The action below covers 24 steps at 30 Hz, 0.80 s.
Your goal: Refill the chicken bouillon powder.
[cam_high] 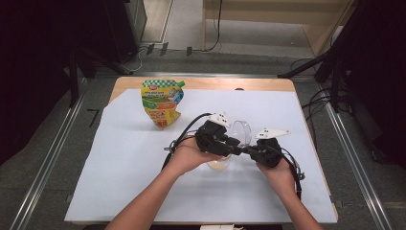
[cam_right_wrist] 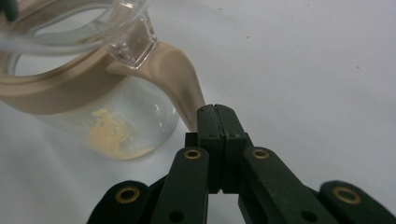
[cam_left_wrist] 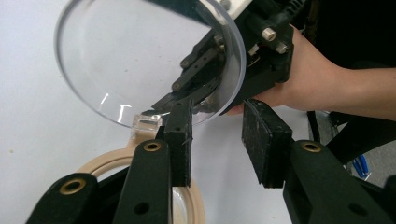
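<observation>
A glass jar (cam_high: 220, 164) with a beige rim (cam_left_wrist: 194, 205) stands on the white table cover, its clear round lid (cam_high: 241, 133) swung up on a hinge. Some yellowish powder (cam_right_wrist: 112, 135) lies at the jar's bottom. My right gripper (cam_right_wrist: 216, 112) is shut on the beige tab (cam_right_wrist: 180, 79) that runs down from the rim below the hinge. My left gripper (cam_left_wrist: 222, 135) stands open just over the rim, one pad (cam_left_wrist: 180, 140) close under the raised lid (cam_left_wrist: 140, 60). Through the lid shows the right gripper (cam_left_wrist: 161, 105).
A yellow and green food pouch (cam_high: 163, 103) stands at the back left of the table cover (cam_high: 119, 182). The wooden table edge (cam_high: 201, 84) runs behind it. Cables and dark stands lie on the floor beyond.
</observation>
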### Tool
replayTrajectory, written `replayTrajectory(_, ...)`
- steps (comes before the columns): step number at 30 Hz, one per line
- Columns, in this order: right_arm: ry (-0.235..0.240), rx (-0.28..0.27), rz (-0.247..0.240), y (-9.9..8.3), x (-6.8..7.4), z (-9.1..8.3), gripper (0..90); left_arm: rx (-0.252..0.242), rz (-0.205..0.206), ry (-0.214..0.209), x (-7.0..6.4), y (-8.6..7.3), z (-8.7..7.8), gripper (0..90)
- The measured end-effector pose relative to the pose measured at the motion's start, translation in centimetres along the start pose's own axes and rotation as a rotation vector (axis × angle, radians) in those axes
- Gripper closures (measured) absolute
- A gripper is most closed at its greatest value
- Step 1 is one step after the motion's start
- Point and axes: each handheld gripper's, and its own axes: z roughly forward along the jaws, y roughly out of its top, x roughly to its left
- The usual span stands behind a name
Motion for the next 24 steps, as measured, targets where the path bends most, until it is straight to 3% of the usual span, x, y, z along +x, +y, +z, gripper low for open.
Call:
replayTrajectory(10,0.008,-0.03,0.007,-1.0,0.3,-1.8,86.1,-0.002,-0.028,0.005,0.7,-0.7,-2.4,61.8)
replayTrajectory(19,0.068,-0.044,0.002,-1.8,1.5,-2.7,68.5,-0.037,-0.063,0.029,1.7,-1.7,-4.7,63.0)
replayTrajectory(24,0.088,-0.052,-0.023,-2.2,2.6,-3.0,62.0,-0.036,-0.098,0.067,2.5,-2.4,-5.9,60.0)
